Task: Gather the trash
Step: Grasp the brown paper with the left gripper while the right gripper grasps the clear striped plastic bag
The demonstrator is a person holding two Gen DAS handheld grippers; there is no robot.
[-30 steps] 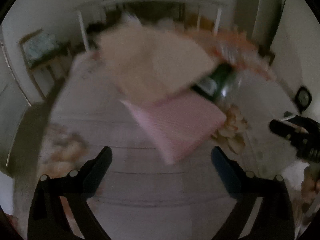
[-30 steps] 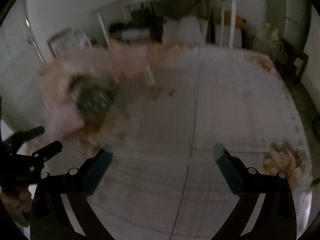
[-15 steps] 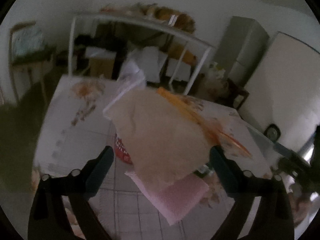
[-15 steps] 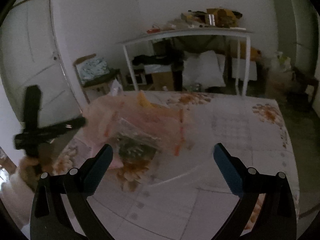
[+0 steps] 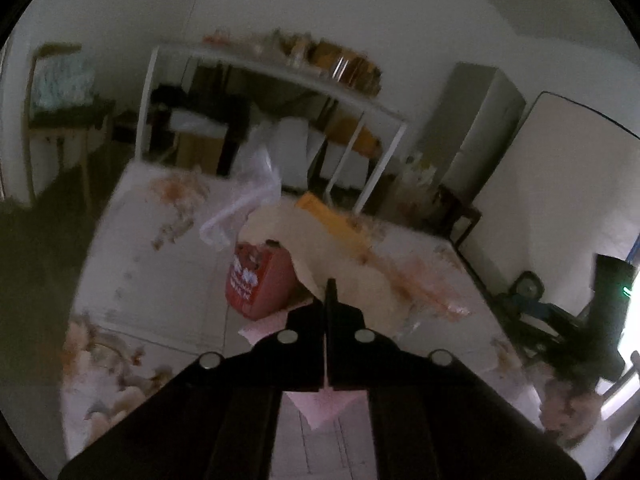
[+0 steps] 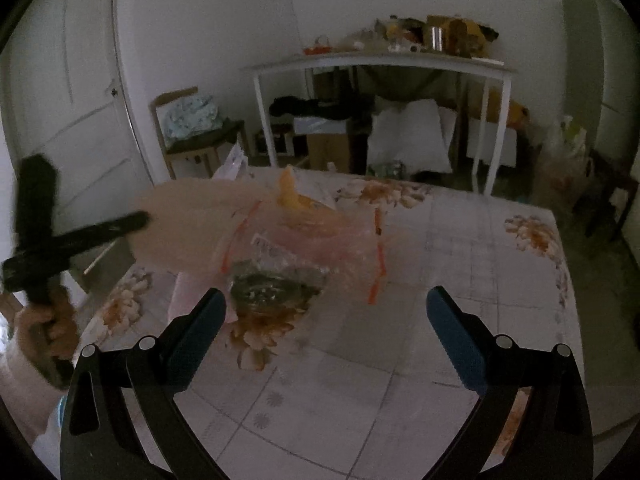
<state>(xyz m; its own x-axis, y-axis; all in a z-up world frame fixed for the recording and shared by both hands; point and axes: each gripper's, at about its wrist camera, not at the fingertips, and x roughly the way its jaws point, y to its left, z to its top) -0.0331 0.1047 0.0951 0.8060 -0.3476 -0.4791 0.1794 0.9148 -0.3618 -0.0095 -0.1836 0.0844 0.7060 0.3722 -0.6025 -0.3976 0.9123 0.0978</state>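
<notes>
A beige paper sheet (image 5: pixel 352 264) lies tilted over a heap of trash on the floral tablecloth (image 5: pixel 140 248). My left gripper (image 5: pixel 327 292) has its jaws closing tight on the sheet's near edge, and the pads meet with the edge between them. In the right wrist view the left gripper (image 6: pixel 138 220) holds that sheet (image 6: pixel 192 232) up at the left. Under it are a pink sheet (image 5: pixel 324 408), a red packet (image 5: pixel 256 280) and a clear bag (image 6: pixel 320 240) with a dark bottle (image 6: pixel 264 288) in it. My right gripper (image 6: pixel 326 312) hangs open over the table, holding nothing.
A white metal table (image 6: pixel 380 60) loaded with clutter stands behind, with boxes and bags beneath it. A chair (image 6: pixel 192 132) is by the door at the left, and a grey cabinet (image 5: pixel 476 128) at the right. A hand (image 6: pixel 44 328) grips the left tool.
The left gripper rose, tipped up and closed from wide open onto the beige sheet's edge. The right gripper rose earlier and now holds still, open.
</notes>
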